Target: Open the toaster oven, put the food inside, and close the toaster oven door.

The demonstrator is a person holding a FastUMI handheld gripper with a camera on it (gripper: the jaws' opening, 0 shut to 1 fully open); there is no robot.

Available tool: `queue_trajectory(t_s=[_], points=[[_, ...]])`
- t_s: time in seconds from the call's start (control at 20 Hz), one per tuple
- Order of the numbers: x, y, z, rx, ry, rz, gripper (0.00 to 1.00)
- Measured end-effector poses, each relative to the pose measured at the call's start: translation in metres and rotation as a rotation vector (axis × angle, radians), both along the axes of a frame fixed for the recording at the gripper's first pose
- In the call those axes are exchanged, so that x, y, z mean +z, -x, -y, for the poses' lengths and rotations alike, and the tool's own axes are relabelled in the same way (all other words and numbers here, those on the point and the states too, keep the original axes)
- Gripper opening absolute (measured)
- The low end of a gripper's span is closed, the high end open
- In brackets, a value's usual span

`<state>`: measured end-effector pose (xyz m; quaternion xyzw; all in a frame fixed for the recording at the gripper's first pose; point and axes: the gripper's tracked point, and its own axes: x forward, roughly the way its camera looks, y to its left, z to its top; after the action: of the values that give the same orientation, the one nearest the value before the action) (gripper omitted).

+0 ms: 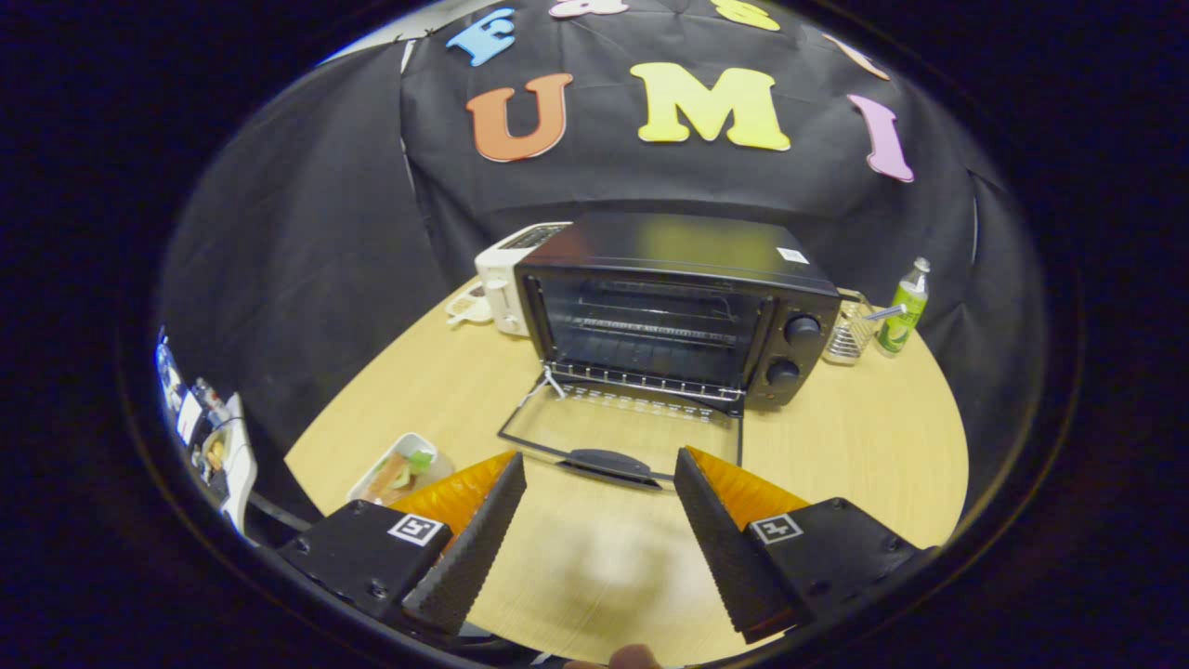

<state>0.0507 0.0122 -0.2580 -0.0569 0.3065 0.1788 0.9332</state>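
Note:
A black toaster oven (683, 307) stands on the wooden table (864, 455) beyond my fingers. Its glass door (620, 432) lies folded down flat toward me, with the dark handle (608, 462) just ahead of my fingertips. The wire rack (650, 325) inside shows bare. A white dish holding a sandwich with green filling (398, 471) rests on the table beside my left finger. My gripper (599, 469) is open, with nothing between its fingers.
A white pop-up toaster (506, 274) stands to the left of the oven, with a small plate (467, 305) beside it. To the oven's right are a wire holder (847, 334) and a green bottle (903, 311). Black cloth walls close in the back.

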Motion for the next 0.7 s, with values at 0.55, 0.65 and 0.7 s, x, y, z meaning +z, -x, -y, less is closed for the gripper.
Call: queue_trajectory(t_s=[0.55,0.65,0.7], points=[[-0.008,0.073,-0.097,0.137,-0.409,-0.518,1.00],[-0.020,0.082,-0.116,0.109,-0.495,-0.652,1.00],[-0.027,0.083,-0.124,0.095,-0.526,-0.697,1.00]])
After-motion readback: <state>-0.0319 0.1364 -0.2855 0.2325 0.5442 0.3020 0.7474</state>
